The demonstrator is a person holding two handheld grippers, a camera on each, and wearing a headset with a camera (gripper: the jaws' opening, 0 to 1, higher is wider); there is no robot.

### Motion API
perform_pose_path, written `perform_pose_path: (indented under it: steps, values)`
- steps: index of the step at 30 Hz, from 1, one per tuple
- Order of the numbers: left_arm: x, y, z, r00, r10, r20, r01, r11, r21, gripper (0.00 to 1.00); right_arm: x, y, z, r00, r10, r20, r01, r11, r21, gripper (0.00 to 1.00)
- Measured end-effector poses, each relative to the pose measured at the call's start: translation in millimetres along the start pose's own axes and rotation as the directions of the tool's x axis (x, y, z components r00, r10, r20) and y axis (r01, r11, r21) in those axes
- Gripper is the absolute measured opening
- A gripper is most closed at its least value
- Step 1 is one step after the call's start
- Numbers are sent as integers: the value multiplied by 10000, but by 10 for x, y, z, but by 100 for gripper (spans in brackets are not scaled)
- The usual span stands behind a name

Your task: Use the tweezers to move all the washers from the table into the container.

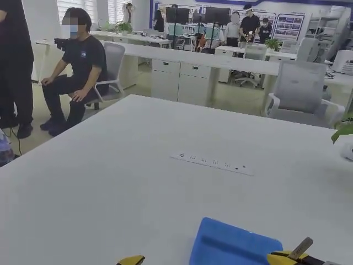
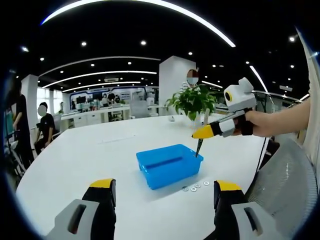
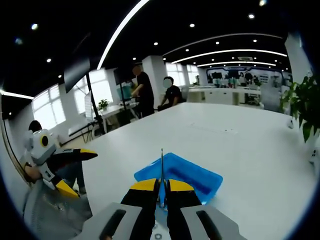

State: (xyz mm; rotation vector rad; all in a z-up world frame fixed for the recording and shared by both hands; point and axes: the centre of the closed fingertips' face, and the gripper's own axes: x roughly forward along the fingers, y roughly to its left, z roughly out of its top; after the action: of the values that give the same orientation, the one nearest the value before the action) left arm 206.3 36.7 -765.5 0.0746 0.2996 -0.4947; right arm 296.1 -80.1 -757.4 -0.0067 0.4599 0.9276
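The right gripper [image 3: 162,186] pinches the tweezers [image 3: 161,167], tips above the blue container [image 2: 170,167]. The left gripper [image 2: 166,185] hangs wide open (washers [image 2: 198,186] lie on the table [image 2: 100,155] just beside the container).

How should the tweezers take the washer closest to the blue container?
Likely pinch that washer across its rim, one tip of the tweezers through the hole, one outside, coming straight down: it lies flat on the table, with no edge to grab sideways.
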Motion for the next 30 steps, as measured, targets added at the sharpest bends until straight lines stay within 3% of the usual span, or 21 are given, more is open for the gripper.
perform_pose_path:
  steps: [10, 24, 27, 30]
  values:
    - [3, -19, -23, 9999, -86, -143, 87, 10000, 40, 80, -75, 62, -131, 9995, 189, 265, -210, 9966, 793, 3]
    - [1, -6, -30, 9999, -28, -170, 29, 10000, 61, 80, -61, 76, -409, 9995, 199, -232, -166, 9910, 1325, 3]
    - [0, -2, -25, 9999, -5, -136, 6, 10000, 16, 79, -82, 84, -310, 9997, 237, 110, -252, 9859, 1656, 3]
    - [2, -7, -29, 9999, -31, -157, 31, 10000, 21, 79, -95, 53, -75, 9981, 250, 563, -336, 9869, 1575, 3]
